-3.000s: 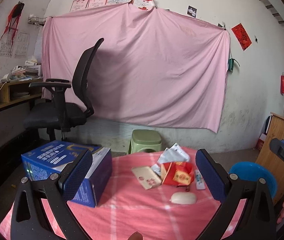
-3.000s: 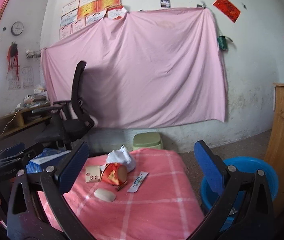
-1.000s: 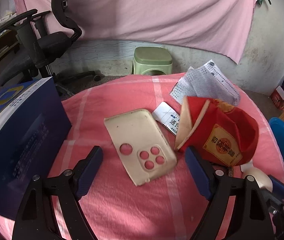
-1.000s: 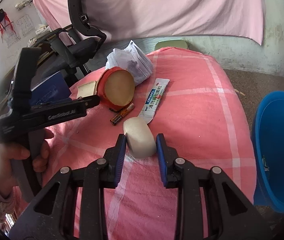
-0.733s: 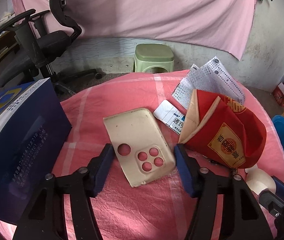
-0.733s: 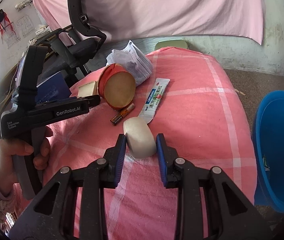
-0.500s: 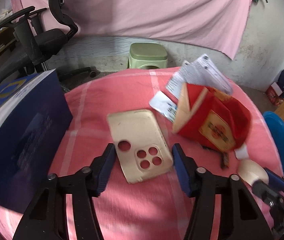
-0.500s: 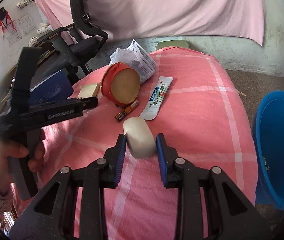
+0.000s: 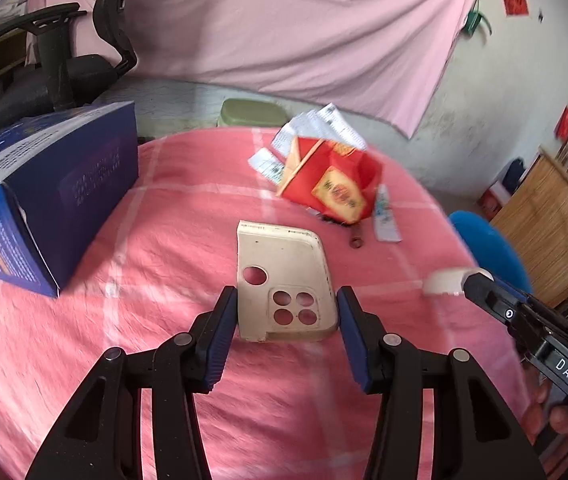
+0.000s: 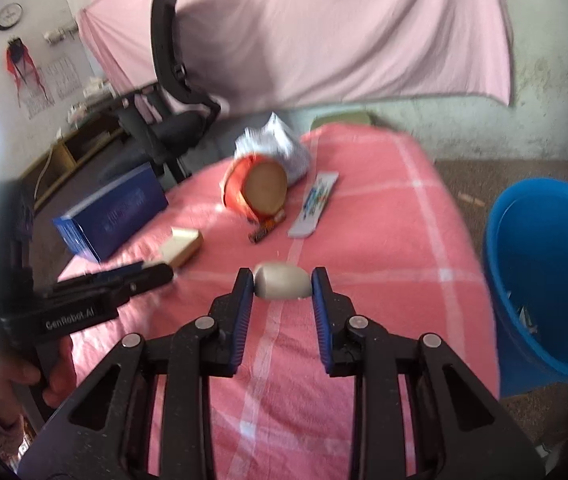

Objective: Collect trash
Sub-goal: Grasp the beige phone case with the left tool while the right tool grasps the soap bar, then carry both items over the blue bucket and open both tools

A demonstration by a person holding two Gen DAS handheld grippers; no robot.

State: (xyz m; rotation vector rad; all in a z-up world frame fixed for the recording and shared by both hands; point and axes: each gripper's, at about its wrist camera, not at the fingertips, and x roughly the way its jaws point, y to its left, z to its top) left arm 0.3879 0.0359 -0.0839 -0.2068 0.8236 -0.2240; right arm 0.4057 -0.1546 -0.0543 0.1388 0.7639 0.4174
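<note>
A cream phone case (image 9: 284, 280) with camera holes sits between the pads of my left gripper (image 9: 286, 312). Its jaws are closing and both pads press the case's sides. From the right wrist view the case (image 10: 182, 246) hangs tilted at that gripper's tip, off the pink cloth. My right gripper (image 10: 282, 292) is shut on a pale oval lump (image 10: 282, 286), held above the cloth. That lump (image 9: 444, 282) also shows at the right of the left wrist view. A blue bucket (image 10: 544, 280) stands on the floor to the right of the table.
On the pink-clothed table (image 9: 164, 360) lie a crumpled red carton (image 9: 332, 188), a face mask (image 10: 274, 148), a white sachet (image 10: 316, 204) and a small battery (image 10: 266, 230). A blue box (image 9: 44, 196) stands at the left. Behind are an office chair (image 10: 172, 92) and a green stool (image 9: 250, 114).
My left jaws have closed onto the phone case and carried it back from the red carton, off the cloth. The right gripper has risen a little with the oval lump.
</note>
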